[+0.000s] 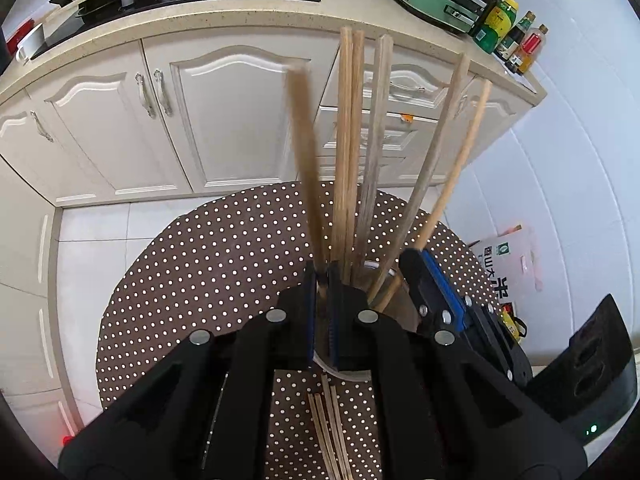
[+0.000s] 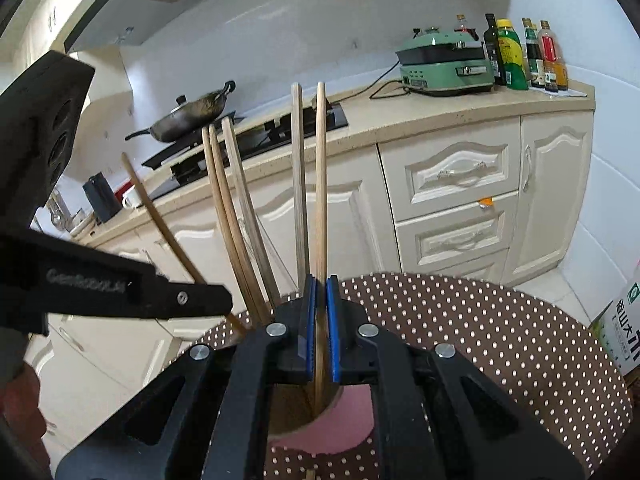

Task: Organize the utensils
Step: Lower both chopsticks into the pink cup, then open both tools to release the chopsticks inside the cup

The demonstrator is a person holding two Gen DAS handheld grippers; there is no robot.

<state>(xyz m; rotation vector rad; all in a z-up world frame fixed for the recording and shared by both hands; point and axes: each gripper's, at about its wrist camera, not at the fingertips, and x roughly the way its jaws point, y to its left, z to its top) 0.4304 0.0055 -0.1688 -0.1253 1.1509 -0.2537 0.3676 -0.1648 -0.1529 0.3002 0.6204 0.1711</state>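
Your left gripper (image 1: 321,276) has its fingers clamped on one blurred brown wooden chopstick (image 1: 303,152), which rises toward twelve o'clock. Your right gripper (image 2: 320,288) has its fingers clamped on a pale wooden chopstick (image 2: 321,184), which stands nearly upright. Both chopsticks reach down into a round holder (image 2: 344,436) with a pink wall, standing on the brown, white-dotted round counter (image 1: 208,264). Several more wooden chopsticks (image 1: 347,136) stand in that holder, fanned out between the two grippers. In the left wrist view, a few loose chopsticks (image 1: 330,424) lie flat on the counter at six o'clock, just beside the holder.
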